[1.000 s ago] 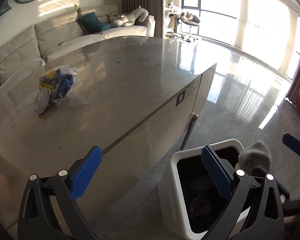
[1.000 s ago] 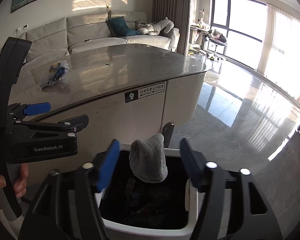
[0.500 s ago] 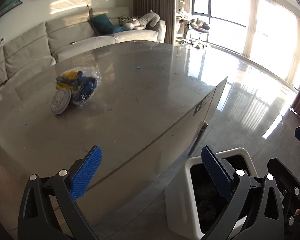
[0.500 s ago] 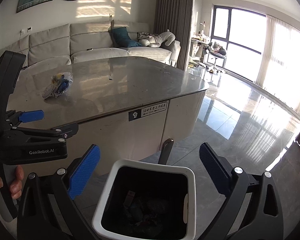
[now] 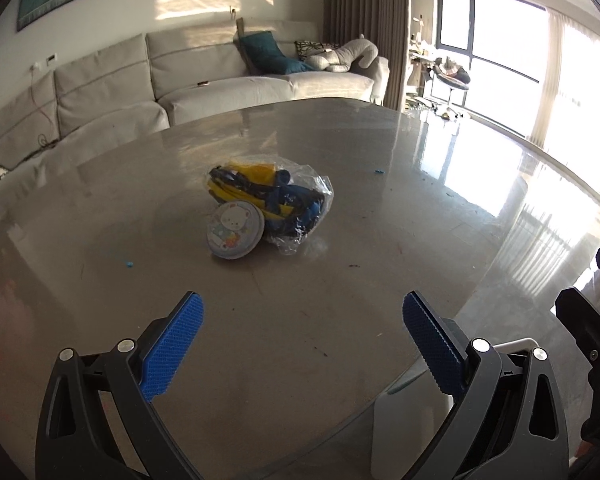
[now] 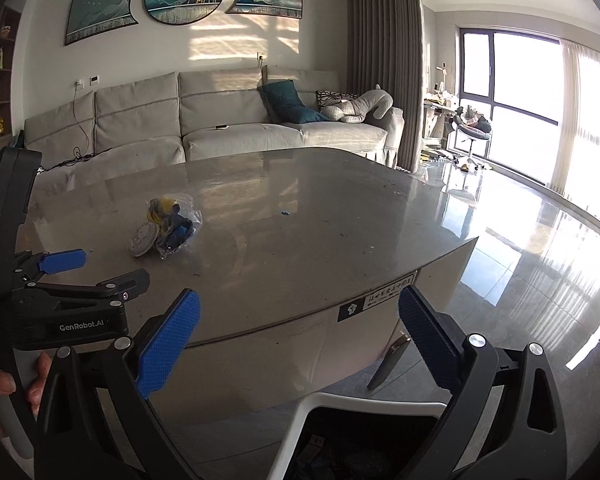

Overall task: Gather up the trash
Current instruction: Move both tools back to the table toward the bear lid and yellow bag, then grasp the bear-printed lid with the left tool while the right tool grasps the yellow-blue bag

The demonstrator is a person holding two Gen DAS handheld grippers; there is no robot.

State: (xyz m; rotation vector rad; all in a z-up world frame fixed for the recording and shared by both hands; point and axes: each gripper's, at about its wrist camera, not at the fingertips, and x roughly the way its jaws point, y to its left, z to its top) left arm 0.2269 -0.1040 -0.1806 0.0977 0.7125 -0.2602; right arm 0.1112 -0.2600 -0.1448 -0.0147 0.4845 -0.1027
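Observation:
A clear plastic bag [image 5: 284, 200] of yellow and blue scraps lies on the grey table [image 5: 340, 160], with a round bear-print lid [image 5: 235, 230] leaning on its near side. My left gripper [image 5: 302, 312] is open and empty above the table, short of the bag. The bag also shows in the right wrist view [image 6: 174, 226]. My right gripper [image 6: 300, 308] is open and empty above the white trash bin [image 6: 364, 402], which stands on the floor by the table's edge. The left gripper's side shows in the right wrist view [image 6: 72, 276].
A grey sofa [image 6: 220, 120] with a teal cushion stands behind the table. A few tiny blue crumbs [image 5: 129, 265] lie on the tabletop. Glossy floor [image 6: 540, 240] and bright windows are to the right. The bin's corner shows low in the left wrist view [image 5: 412, 400].
The grey cloth left my right gripper and dropped into the bin; that gripper opened and rose. My left gripper swung from the bin over the table toward the bag.

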